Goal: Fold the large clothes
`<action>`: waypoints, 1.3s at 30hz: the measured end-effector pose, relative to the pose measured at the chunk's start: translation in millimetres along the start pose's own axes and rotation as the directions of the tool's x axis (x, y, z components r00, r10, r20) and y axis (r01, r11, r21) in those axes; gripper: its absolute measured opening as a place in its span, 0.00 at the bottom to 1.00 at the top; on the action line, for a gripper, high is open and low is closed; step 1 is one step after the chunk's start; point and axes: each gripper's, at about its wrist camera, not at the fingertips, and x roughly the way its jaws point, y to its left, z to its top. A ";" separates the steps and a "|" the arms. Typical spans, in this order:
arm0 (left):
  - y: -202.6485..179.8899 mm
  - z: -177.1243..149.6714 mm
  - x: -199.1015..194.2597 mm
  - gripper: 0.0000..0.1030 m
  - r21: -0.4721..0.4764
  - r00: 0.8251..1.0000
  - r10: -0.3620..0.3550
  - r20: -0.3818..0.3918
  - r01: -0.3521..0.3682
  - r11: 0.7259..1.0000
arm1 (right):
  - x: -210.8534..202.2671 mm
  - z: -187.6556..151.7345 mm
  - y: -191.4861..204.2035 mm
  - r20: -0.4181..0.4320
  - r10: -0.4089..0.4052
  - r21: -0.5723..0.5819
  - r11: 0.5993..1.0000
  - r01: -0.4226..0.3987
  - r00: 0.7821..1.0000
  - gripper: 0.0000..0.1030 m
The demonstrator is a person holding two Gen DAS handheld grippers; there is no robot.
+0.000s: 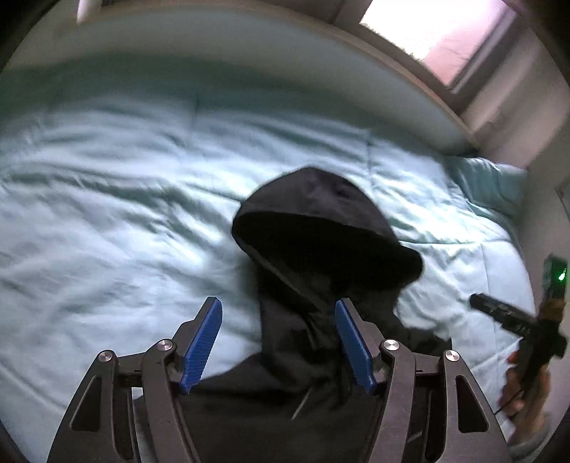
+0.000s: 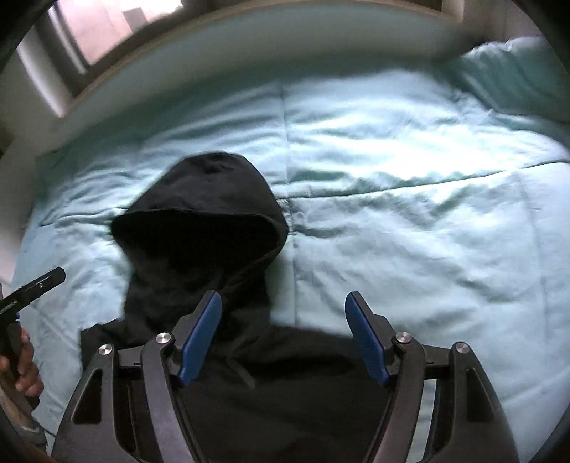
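Note:
A black hoodie (image 1: 320,228) lies on a light teal bed cover (image 1: 107,199), its hood opening facing me. Its body runs down under the camera. My left gripper (image 1: 278,302) hovers open above the hoodie's neck and left shoulder, with nothing between its blue pads (image 1: 203,342). In the right wrist view the hoodie (image 2: 213,199) sits left of centre. My right gripper (image 2: 283,294) is open over its right shoulder, empty, above the bed cover (image 2: 409,213). Each view shows the other gripper at its edge, the right gripper (image 1: 498,313) and the left gripper (image 2: 35,285), each held by a hand (image 2: 25,370).
A teal pillow (image 1: 491,185) (image 2: 516,71) lies at the bed's far corner. A window (image 1: 438,35) (image 2: 107,25) is set in the wall behind the bed's far edge. Wrinkled cover spreads wide on both sides of the hoodie.

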 end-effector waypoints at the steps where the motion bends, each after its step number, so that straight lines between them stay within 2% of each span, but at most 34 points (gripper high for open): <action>1: 0.9 1.4 10.6 0.66 -0.002 1.000 -0.007 -0.008 0.007 1.000 | 16.5 4.9 -1.3 -0.012 0.005 0.003 1.000 -0.005 1.000 0.73; 5: 2.4 12.2 55.6 0.66 0.010 1.000 0.003 -0.018 -0.003 1.000 | 63.9 21.2 -0.8 -0.044 0.044 0.019 0.999 -0.043 0.998 0.73; 9: 16.6 29.0 91.9 0.66 -0.043 0.996 0.087 -0.016 -0.088 0.995 | 93.5 32.2 10.0 -0.056 0.059 0.015 0.998 -0.059 0.997 0.72; 10: 21.2 32.8 99.0 0.56 -0.062 0.992 0.122 -0.012 -0.123 0.991 | 102.0 34.3 12.1 -0.057 0.037 0.014 0.999 -0.036 0.998 0.68; 11: 26.4 35.9 102.1 0.38 -0.070 0.990 0.144 0.004 -0.143 0.987 | 109.7 36.0 13.3 -0.064 0.012 0.012 1.000 -0.011 0.998 0.38; 12: 32.5 40.5 106.4 0.10 -0.079 0.991 0.137 0.002 -0.136 0.988 | 115.6 37.8 12.8 -0.082 0.000 0.012 1.000 0.001 0.997 0.10; 13: 36.9 43.0 105.7 0.10 -0.101 0.994 0.112 -0.003 -0.112 0.989 | 114.6 39.1 8.3 -0.074 -0.013 0.030 0.999 0.015 0.997 0.10; 14: 42.6 44.2 93.0 0.08 -0.141 0.998 0.057 0.039 -0.051 0.989 | 108.3 40.1 3.0 -0.052 0.025 0.057 0.998 -0.022 0.998 0.09; 17: 41.6 36.4 47.9 0.08 -0.134 0.989 -0.035 0.145 0.055 0.989 | 72.6 38.1 -13.0 0.046 0.144 0.114 0.982 -0.148 0.989 0.08; 19: 47.6 28.0 40.3 0.09 -0.153 0.989 -0.045 0.138 0.067 0.986 | 65.5 31.0 -14.7 0.068 0.165 0.097 0.980 -0.172 0.984 0.08; 20: 55.9 23.4 50.5 0.09 -0.165 0.995 -0.029 0.095 0.044 0.985 | 70.2 28.7 -12.1 0.058 0.148 0.081 0.985 -0.152 0.987 0.08; 22: 71.9 17.1 85.9 0.10 -0.192 1.000 0.011 -0.023 -0.015 0.981 | 103.0 19.7 -9.4 -0.020 0.106 0.053 0.993 -0.105 0.994 0.08; 23: 83.4 11.0 115.2 0.11 -0.208 0.993 -0.001 -0.117 -0.024 0.978 | 121.7 16.2 -9.8 -0.069 0.092 0.050 0.995 -0.089 0.993 0.08; 24: 89.9 6.6 127.4 0.12 -0.215 0.991 -0.024 -0.132 -0.005 0.977 | 143.8 10.9 -10.9 -0.131 0.079 0.049 0.996 -0.073 0.988 0.08; 25: 91.5 5.1 129.5 0.12 -0.206 0.992 -0.037 -0.117 0.013 0.978 | 158.8 5.4 -11.2 -0.169 0.084 0.050 0.996 -0.076 0.982 0.09; 28: 87.7 4.2 110.9 0.15 -0.161 0.995 -0.054 -0.083 0.040 0.986 | 152.5 3.7 -13.0 -0.153 0.094 0.051 0.995 -0.087 0.984 0.18; 30: 83.7 -1.5 88.2 0.21 -0.108 0.996 -0.037 -0.075 0.029 0.994 | 133.5 4.9 -13.0 -0.132 0.066 0.016 0.998 -0.064 0.989 0.36; 31: 81.3 -6.0 74.7 0.21 -0.080 0.997 -0.030 -0.067 0.025 0.997 | 117.2 3.7 -12.2 -0.112 0.047 -0.016 0.999 -0.049 0.993 0.40; 33: 80.8 -10.8 48.4 0.21 -0.033 0.999 -0.027 -0.044 0.025 0.999 | 89.1 0.5 -10.8 -0.081 0.062 -0.050 0.997 -0.066 0.995 0.55; 36: 72.6 -8.1 -1.6 0.21 0.015 0.998 -0.052 0.047 0.051 0.999 | 51.5 6.7 -4.5 -0.018 0.090 -0.068 0.994 -0.091 0.996 0.59; 38: 58.5 8.5 -13.0 0.23 0.033 0.994 -0.064 0.092 0.061 0.998 | 31.3 23.0 8.5 0.039 0.123 -0.072 0.990 -0.120 0.992 0.59; 39: 50.9 16.7 -16.6 0.26 0.045 0.991 -0.084 0.106 0.080 0.996 | 28.8 32.2 15.9 0.050 0.141 -0.075 0.988 -0.137 0.989 0.60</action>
